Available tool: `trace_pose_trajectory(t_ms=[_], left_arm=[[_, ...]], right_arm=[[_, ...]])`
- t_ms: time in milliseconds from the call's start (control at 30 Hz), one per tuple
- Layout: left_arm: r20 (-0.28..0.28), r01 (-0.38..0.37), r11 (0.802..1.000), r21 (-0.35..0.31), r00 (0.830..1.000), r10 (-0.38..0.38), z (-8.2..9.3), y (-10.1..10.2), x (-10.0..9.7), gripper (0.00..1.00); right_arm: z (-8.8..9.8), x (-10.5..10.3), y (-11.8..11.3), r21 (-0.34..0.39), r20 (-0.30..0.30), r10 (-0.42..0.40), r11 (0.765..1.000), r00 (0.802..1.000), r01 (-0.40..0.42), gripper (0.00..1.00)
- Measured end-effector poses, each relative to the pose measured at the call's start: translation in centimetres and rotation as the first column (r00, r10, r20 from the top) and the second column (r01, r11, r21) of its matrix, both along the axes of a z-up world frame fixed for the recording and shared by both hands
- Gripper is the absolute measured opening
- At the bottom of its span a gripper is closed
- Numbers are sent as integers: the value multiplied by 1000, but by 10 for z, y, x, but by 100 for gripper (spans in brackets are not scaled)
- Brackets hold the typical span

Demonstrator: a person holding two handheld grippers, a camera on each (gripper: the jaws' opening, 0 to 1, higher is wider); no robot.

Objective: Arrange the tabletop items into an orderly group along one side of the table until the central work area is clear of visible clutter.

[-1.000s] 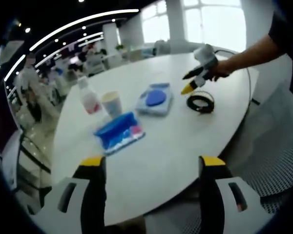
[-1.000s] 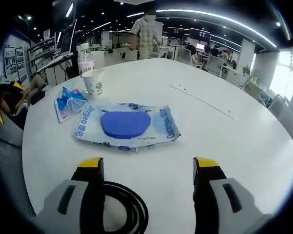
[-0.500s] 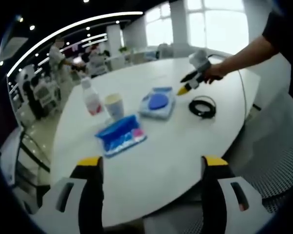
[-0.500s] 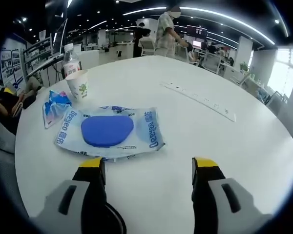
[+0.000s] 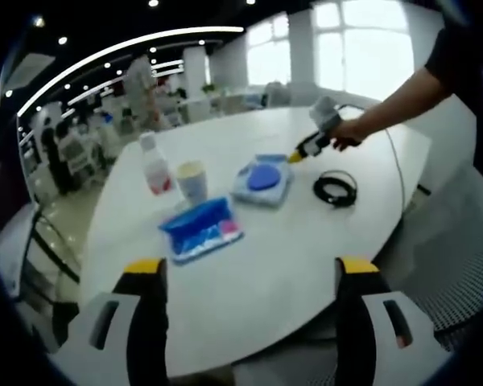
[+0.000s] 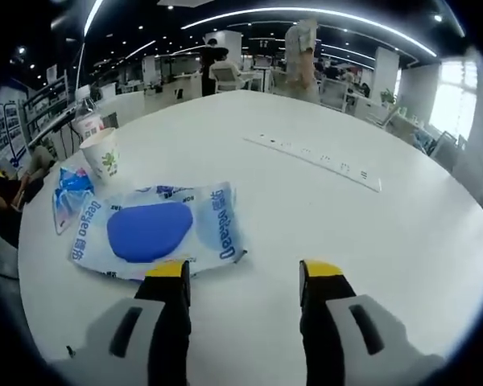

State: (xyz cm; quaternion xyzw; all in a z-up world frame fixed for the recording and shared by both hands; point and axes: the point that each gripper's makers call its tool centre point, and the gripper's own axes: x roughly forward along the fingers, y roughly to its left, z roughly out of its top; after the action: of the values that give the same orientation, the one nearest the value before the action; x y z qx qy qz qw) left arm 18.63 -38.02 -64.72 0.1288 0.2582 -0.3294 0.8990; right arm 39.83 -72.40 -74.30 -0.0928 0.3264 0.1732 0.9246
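Jaws of both grippers stand wide apart with nothing between them. In the left gripper view, the left gripper [image 5: 249, 277] hangs back over the near edge of the round white counter [image 5: 306, 241], its yellow-tipped jaws pointing across the top. From the right of that view a person's bare forearm [image 5: 402, 96] stretches out over the counter, and the hand [image 5: 346, 133] holds the right gripper [image 5: 306, 149] angled down, its tips just beside the pouch [image 5: 262, 178].

In the right gripper view, the right gripper [image 6: 243, 277] sits low over the counter [image 6: 370, 233], with the pouch [image 6: 149, 231], clear with a blue oval inside, lying flat just ahead of its left jaw.

Left of the pouch in the left gripper view lies a blue packet [image 5: 200, 227]. Behind it stand a paper cup [image 5: 191, 178] and a small bottle [image 5: 154, 165], side by side. A black coiled cable [image 5: 335, 189] lies apart, right of the pouch.
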Motion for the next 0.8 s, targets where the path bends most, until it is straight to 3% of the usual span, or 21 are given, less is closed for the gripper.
trace_pose_trajectory(t_ms=[167, 567, 800], left_arm=[[-6, 0, 1000, 9, 1000, 0, -1, 0, -1, 80], [-17, -3, 1000, 22, 1000, 3, -3, 3, -2, 77], [-21, -1, 1000, 26, 1000, 2, -4, 4, -2, 76]], right_arm=[[5, -1, 10, -1, 3, -7, 1000, 1000, 7, 44], [0, 8, 21, 98, -51, -78, 992, 996, 83, 25], [-3, 3, 29, 75, -58, -33, 997, 998, 37, 12]])
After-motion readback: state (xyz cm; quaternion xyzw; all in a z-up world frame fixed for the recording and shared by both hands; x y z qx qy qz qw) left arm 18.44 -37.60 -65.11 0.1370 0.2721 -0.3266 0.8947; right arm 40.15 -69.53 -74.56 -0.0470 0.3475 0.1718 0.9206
